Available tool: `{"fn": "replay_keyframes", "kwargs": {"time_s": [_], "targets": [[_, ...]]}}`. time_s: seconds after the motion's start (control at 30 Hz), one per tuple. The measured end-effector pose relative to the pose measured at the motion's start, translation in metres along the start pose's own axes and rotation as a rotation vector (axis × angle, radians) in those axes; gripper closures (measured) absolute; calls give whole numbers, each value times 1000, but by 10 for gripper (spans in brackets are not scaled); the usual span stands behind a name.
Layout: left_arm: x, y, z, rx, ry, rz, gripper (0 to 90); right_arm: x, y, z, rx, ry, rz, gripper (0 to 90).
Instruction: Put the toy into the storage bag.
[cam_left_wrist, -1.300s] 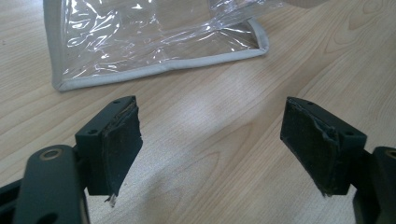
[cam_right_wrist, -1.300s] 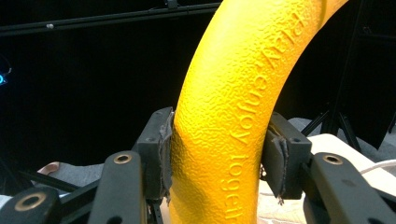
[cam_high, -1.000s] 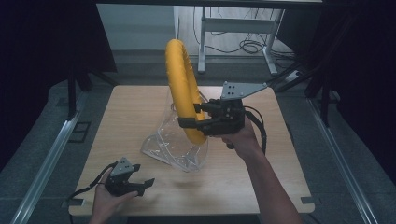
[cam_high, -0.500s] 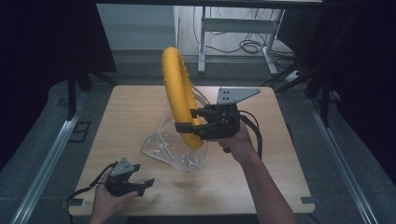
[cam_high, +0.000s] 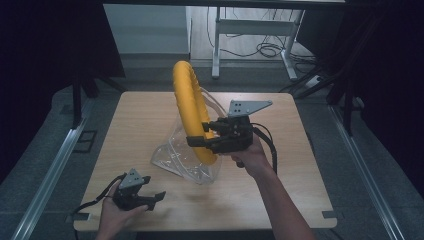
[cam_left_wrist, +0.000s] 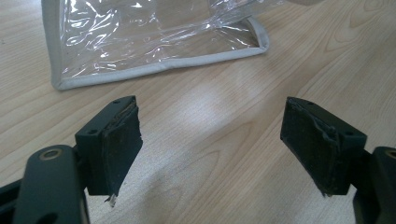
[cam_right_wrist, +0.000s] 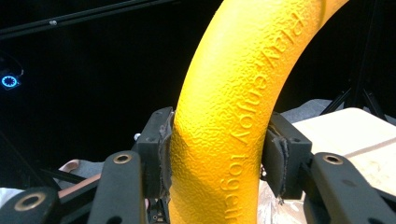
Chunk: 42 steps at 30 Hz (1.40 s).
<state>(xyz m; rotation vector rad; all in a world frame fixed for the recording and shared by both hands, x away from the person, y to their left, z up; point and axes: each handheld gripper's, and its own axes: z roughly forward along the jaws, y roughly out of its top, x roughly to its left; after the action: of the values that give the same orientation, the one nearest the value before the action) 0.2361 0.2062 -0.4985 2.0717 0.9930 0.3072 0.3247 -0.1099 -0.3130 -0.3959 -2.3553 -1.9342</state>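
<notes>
Lowered, right gripper (cam_high: 201, 136) clamps upright yellow ring (cam_high: 190, 107) into clear bag (cam_high: 172, 157).

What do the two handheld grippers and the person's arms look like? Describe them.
Both the left gripper and right gripper are black, each with two blocky jaws faced with worn dark padding, brass-coloured pivot pins, a grey three-cornered plate with holes on top and a trailing black cable. The person's forearms are bare, without sleeves.

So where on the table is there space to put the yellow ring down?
Bare wood lies at the far left of the table, behind the clear bag, and along the right edge past the right gripper. The middle is crowded by bag and yellow ring; the left gripper sits front-left.
</notes>
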Motion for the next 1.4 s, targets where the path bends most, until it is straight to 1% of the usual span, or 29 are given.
{"fn": "replay_keyframes", "kwargs": {"time_s": [0.17,0.3,0.57,0.6,0.67,0.77,0.83,1.0,1.13,1.23,1.33,1.4], "targets": [[0,0,0,2,-1,2,202,-4,-6,2,8,2,17,494],[0,0,0,1,-1,1,202,-6,-11,3,7,-1,18,494],[0,0,1,3,-1,2,201,-13,-24,7,25,4,52,493],[0,0,0,3,-1,2,201,-15,-28,8,27,1,61,493],[0,0,0,2,1,1,202,-17,-30,9,28,0,66,493],[0,0,0,1,0,1,202,-24,-38,13,36,-1,90,492],[0,0,0,1,0,1,201,-25,-39,14,37,-2,93,492],[1,0,-1,1,0,3,202,-32,-46,18,43,6,121,492],[1,0,-1,0,0,3,201,-35,-49,21,52,13,128,490],[0,0,-1,-1,-1,2,201,-39,-52,20,49,16,140,488],[1,0,-2,0,0,4,201,-43,-55,19,50,-5,148,482],[0,0,-1,1,0,4,201,-46,-56,17,53,-34,145,474]]}}
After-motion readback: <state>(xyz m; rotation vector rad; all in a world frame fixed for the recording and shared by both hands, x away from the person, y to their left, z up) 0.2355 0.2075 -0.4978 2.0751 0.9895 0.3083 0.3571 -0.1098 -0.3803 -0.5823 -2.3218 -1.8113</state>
